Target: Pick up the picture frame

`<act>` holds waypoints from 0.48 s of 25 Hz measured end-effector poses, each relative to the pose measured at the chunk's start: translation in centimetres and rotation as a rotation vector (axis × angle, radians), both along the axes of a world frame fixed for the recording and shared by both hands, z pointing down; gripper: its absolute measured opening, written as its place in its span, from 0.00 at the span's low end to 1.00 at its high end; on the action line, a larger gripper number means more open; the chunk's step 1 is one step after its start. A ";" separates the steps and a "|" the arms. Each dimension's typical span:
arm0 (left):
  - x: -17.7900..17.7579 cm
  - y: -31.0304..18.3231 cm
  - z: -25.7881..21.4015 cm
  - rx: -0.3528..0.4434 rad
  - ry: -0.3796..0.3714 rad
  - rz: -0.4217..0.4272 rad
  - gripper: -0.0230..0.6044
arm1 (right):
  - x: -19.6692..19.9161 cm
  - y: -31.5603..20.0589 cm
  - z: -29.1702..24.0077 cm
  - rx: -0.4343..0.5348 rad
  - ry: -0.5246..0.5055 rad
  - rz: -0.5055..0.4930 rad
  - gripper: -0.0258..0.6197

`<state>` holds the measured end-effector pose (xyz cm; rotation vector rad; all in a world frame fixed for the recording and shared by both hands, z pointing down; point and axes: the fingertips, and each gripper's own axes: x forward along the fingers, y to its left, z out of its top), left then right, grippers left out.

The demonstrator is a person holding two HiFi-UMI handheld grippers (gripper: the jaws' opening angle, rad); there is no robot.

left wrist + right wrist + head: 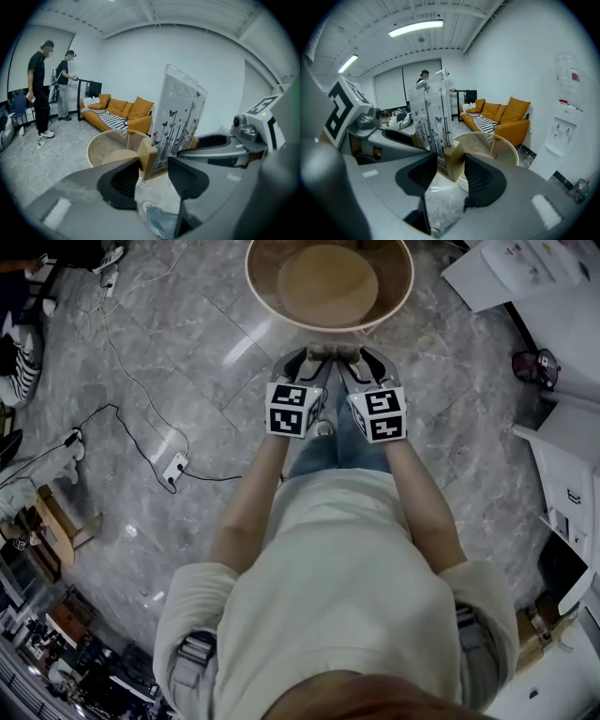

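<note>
1. Head view: two grippers, left gripper [302, 360] and right gripper [362, 358], meet at upper centre. One picture frame [330, 352] sits between them, below one round glass bench [253, 282]. The floor [187, 381] is grey marble.
2. Left gripper view: the jaws clamp the picture frame's wooden base. One orange sofa [123, 111] and two people [41, 89] are at left.
3. Right gripper view: the jaws clamp that base too. The room is white, with two ceiling lights [415, 28].

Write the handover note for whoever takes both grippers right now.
Left gripper: shut on one end of the wooden base of the clear butterfly-print picture frame.
Right gripper: shut on the base's other end.
Frame: upright, in the air between the two grippers, over the grey marble floor, just short of the round glass table.
Done: frame picked up.
Left: hold it level; no set-down spot is shown.
</note>
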<state>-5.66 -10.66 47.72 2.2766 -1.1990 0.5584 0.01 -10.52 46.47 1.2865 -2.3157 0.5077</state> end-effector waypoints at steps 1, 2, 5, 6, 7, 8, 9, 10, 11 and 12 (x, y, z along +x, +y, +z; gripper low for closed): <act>0.0 0.3 -0.4 0.004 -0.001 0.001 0.34 | 0.0 0.3 -0.4 0.003 -0.002 0.001 0.32; 0.0 0.6 -0.8 0.007 -0.002 0.004 0.34 | 0.1 0.6 -0.8 0.005 -0.002 0.002 0.32; 0.0 1.4 -2.0 0.016 -0.003 0.012 0.35 | 0.0 1.5 -1.9 0.009 -0.003 0.005 0.32; 0.0 1.7 -2.3 0.019 -0.002 0.012 0.34 | 0.0 1.7 -2.2 0.010 -0.005 0.006 0.32; 0.0 1.9 -2.6 0.022 0.000 0.011 0.34 | 0.0 2.0 -2.6 0.013 -0.007 0.007 0.32; 0.0 2.2 -2.9 0.025 0.003 0.009 0.34 | 0.1 2.3 -2.9 0.017 -0.007 0.007 0.32; 0.1 2.4 -3.3 0.029 0.006 0.008 0.35 | 0.2 2.5 -3.3 0.024 -0.006 0.006 0.32; 0.2 2.6 -3.7 0.033 0.009 0.006 0.34 | 0.2 2.6 -3.7 0.030 -0.005 0.005 0.32; 0.2 2.7 -4.0 0.037 0.012 0.004 0.34 | 0.3 2.8 -4.1 0.036 -0.005 0.003 0.32; 0.2 2.9 -4.4 0.041 0.014 0.002 0.34 | 0.3 2.9 -4.5 0.041 -0.007 0.001 0.32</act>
